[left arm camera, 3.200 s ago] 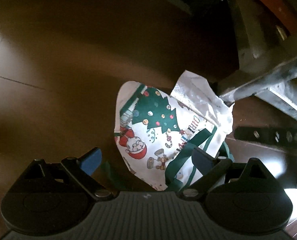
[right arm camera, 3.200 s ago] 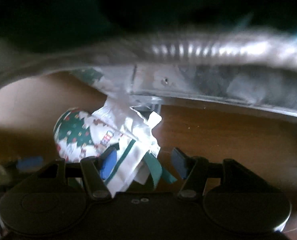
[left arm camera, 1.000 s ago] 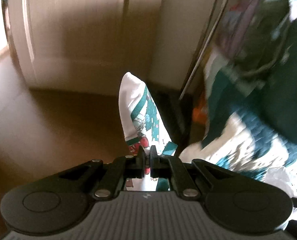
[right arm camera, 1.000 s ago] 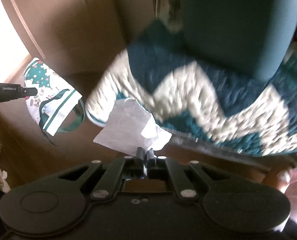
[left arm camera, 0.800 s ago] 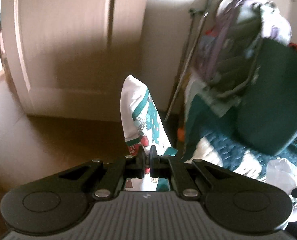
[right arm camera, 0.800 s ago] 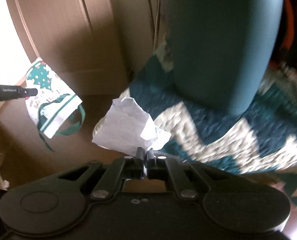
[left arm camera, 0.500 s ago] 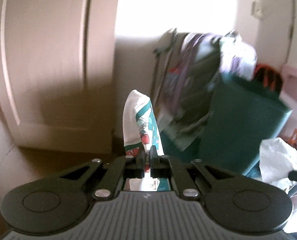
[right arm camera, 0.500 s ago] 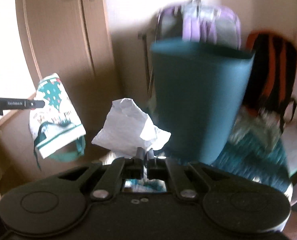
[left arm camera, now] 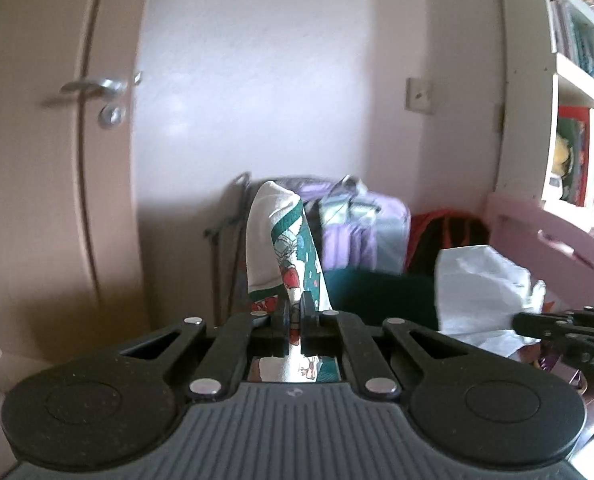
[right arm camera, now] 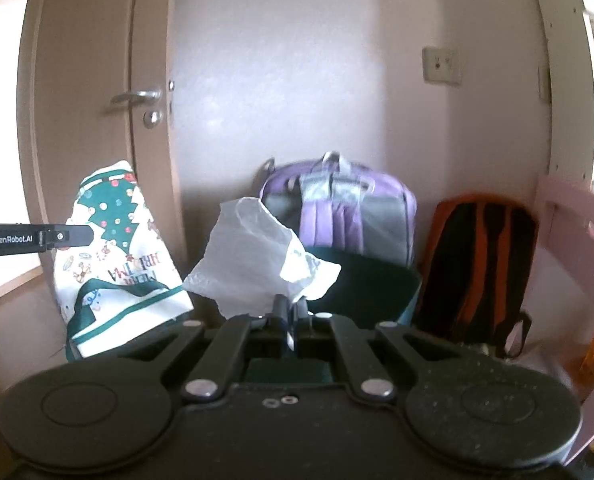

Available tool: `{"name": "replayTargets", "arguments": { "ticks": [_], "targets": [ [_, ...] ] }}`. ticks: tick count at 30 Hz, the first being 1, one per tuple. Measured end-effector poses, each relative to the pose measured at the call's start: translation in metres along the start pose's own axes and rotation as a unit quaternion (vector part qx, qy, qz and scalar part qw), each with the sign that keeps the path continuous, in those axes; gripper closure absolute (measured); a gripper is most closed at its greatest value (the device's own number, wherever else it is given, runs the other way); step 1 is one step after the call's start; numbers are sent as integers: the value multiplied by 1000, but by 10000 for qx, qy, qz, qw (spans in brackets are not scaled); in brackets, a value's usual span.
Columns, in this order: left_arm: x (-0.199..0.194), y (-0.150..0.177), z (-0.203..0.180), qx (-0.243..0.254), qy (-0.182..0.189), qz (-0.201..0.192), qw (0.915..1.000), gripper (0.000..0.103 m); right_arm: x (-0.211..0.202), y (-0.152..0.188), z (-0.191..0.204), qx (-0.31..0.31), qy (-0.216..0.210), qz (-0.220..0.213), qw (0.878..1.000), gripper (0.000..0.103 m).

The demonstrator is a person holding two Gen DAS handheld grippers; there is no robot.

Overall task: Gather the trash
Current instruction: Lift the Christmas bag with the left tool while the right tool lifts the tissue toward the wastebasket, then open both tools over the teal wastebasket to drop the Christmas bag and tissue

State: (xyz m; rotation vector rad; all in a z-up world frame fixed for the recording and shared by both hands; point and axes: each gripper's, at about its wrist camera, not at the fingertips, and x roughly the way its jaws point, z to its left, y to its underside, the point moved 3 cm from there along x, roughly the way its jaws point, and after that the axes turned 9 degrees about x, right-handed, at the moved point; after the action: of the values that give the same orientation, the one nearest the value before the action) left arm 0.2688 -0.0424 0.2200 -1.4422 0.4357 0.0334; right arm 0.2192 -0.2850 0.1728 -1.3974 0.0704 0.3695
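both claws hold trash: left claw (left arm camera: 293, 312) pinches the christmas bag (left arm camera: 281, 248), right claw (right arm camera: 291, 312) grips the white plastic (right arm camera: 257, 256), held above the teal bin (right arm camera: 361, 280) at frame center, likely for dropping.

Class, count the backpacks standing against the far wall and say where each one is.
2. A purple backpack stands behind the dark green bin, and an orange-and-black backpack stands to its right, beside the pink furniture. The bin may hide others.

bookshelf (left arm camera: 577, 80) at right holds upright books (left arm camera: 573, 152).
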Motion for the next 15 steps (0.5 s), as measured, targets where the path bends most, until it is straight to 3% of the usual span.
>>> {"name": "replayTargets", "arguments": {
  "ticks": [9,15],
  "targets": [
    [31,-48,-44,193,168,-172,9995,99,32,-44,-14,-221,157,-162,9995,102],
    [76,-56,-66,251,258,-47,9993,99,70,-41,-31,-136,183,53,9997,102]
  ]
}}
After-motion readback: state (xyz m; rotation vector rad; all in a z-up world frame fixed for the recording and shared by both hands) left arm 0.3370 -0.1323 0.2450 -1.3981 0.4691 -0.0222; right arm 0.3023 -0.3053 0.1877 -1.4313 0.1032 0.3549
